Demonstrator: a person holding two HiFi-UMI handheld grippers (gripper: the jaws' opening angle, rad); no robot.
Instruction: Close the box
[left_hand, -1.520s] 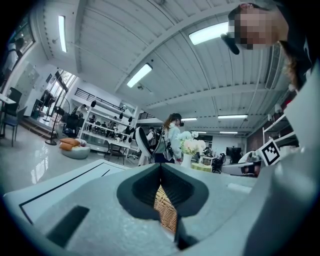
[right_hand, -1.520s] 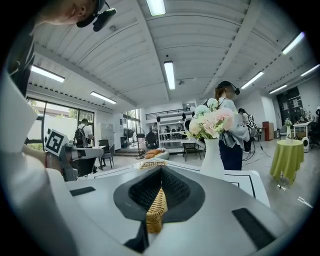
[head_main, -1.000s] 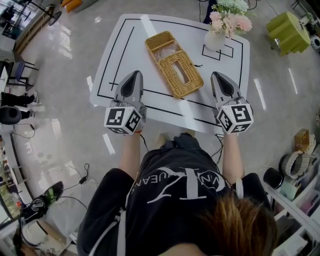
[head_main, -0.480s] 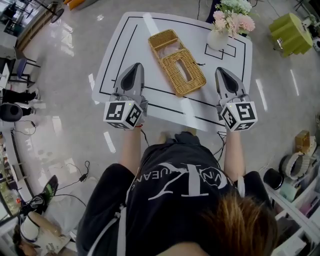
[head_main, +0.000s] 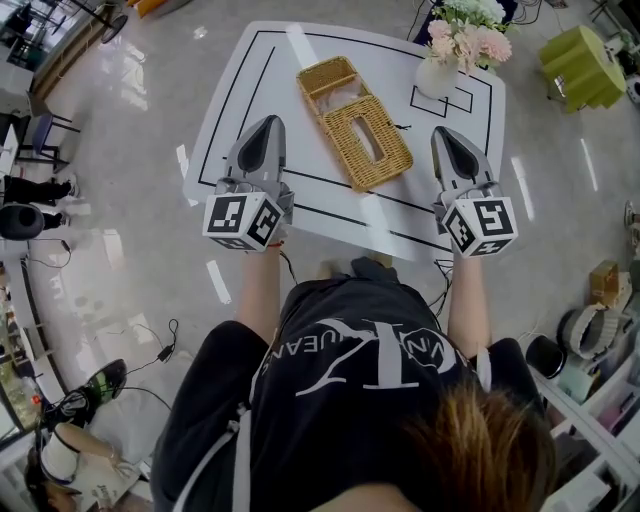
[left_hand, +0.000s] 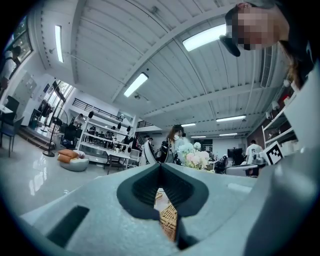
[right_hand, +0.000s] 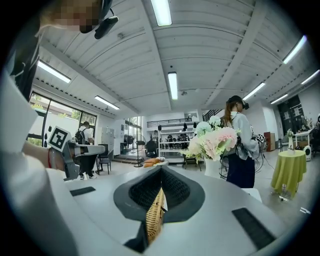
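Both tools were clenched on nothing: left gripper (head_main: 268, 122) and right gripper (head_main: 443, 132) had jaw tips together, pointing level, one on each side of the wicker box (head_main: 368, 140) and clear of it; through each gripper view I only saw wicker beyond the tips (left_hand: 167, 222) (right_hand: 154, 220), not between the pads.

Box sat mid-table (head_main: 250, 80), skewed to the tape lines; as I read it, the slotted lid lay flat, end to end with an open tray (head_main: 325, 75) at its far end, so it looked unclosed; I couldn't tell whether the two were hinged.

My judgement on doing the close well: pads would need to part before going in; one gripper should pin the tray, since light wicker on a slick top would likely skate; the other should catch the lid's near edge and swing it over, low and slow, squaring the corners before pressing down; the right side needed care because the vase (head_main: 437, 78) of flowers (head_main: 465, 35) stood near the box.
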